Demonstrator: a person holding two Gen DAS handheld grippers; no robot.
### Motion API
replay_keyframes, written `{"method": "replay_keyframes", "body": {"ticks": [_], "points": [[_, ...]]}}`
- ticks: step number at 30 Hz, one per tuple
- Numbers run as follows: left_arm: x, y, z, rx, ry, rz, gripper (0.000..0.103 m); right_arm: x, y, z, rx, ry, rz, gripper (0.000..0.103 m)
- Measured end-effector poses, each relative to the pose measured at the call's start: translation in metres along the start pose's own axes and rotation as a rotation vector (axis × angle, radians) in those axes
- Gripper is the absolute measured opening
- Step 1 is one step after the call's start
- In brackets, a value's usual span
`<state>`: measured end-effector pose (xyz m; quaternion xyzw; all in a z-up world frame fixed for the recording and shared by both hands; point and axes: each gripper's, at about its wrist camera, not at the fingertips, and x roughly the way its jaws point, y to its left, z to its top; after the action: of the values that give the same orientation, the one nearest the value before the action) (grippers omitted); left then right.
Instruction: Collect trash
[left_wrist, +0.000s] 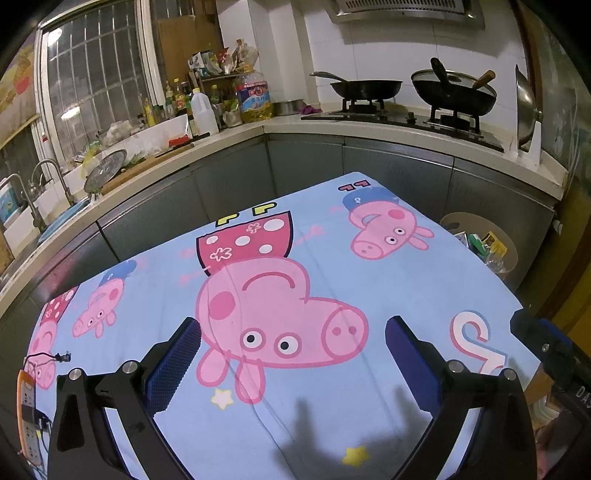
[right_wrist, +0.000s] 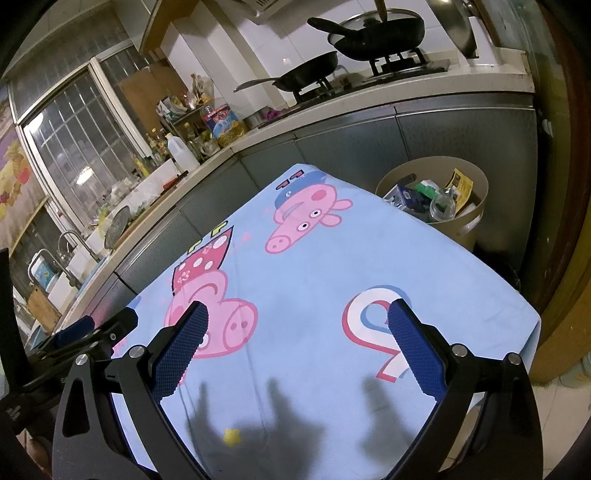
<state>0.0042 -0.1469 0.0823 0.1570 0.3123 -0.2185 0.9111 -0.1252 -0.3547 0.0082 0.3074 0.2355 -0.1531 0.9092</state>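
Both tongs, L (left_wrist: 293, 332) & R (right_wrist: 297, 321), wide open w/ nothing held, above cartoon cloth (right_wrist: 314, 266); bin (right_wrist: 469, 221) beside table

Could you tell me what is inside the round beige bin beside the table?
The beige bin holds a clear plastic bottle, a yellow printed wrapper, and green and blue packaging. Whatever lies deeper is covered by this top layer and the bin's wall.

Beige bin (right_wrist: 469, 218), trash-filled, beside table
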Motion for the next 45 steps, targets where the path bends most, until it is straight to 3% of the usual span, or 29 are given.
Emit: {"method": "replay_keyframes", "body": {"ticks": [9, 14, 17, 20, 24, 30, 33, 35, 45], "points": [[0.009, 0.002, -0.001, -0.011, 0.023, -0.005, 0.099, 0.004, 0.000, -0.001, 0.000, 0.009, -0.006, 0.097], [0.029, 0.029, -0.008, -0.102, 0.033, -0.022, 0.099, 0.019, 0.002, -0.003, -0.045, 0.024, -0.036, 0.097], [0.049, 0.065, -0.023, -0.209, 0.032, 0.015, 0.099, 0.045, 0.005, -0.011, -0.123, 0.064, -0.076, 0.097], [0.072, 0.097, -0.043, -0.282, 0.083, 0.077, 0.099, 0.076, 0.008, -0.017, -0.200, 0.111, -0.112, 0.097], [0.097, 0.126, -0.069, -0.312, 0.148, 0.187, 0.099, 0.127, 0.005, -0.013, -0.253, 0.196, -0.152, 0.097], [0.114, 0.171, -0.097, -0.382, 0.195, 0.261, 0.099, 0.184, 0.015, 0.009, -0.409, 0.244, -0.242, 0.097], [0.120, 0.189, -0.111, -0.422, 0.224, 0.286, 0.100, 0.198, 0.021, 0.018, -0.451, 0.235, -0.238, 0.097], [0.119, 0.196, -0.117, -0.452, 0.207, 0.272, 0.100, 0.205, 0.019, 0.021, -0.431, 0.245, -0.194, 0.098], [0.116, 0.225, -0.130, -0.494, 0.174, 0.304, 0.101, 0.204, 0.022, 0.020, -0.434, 0.245, -0.199, 0.098]]}}
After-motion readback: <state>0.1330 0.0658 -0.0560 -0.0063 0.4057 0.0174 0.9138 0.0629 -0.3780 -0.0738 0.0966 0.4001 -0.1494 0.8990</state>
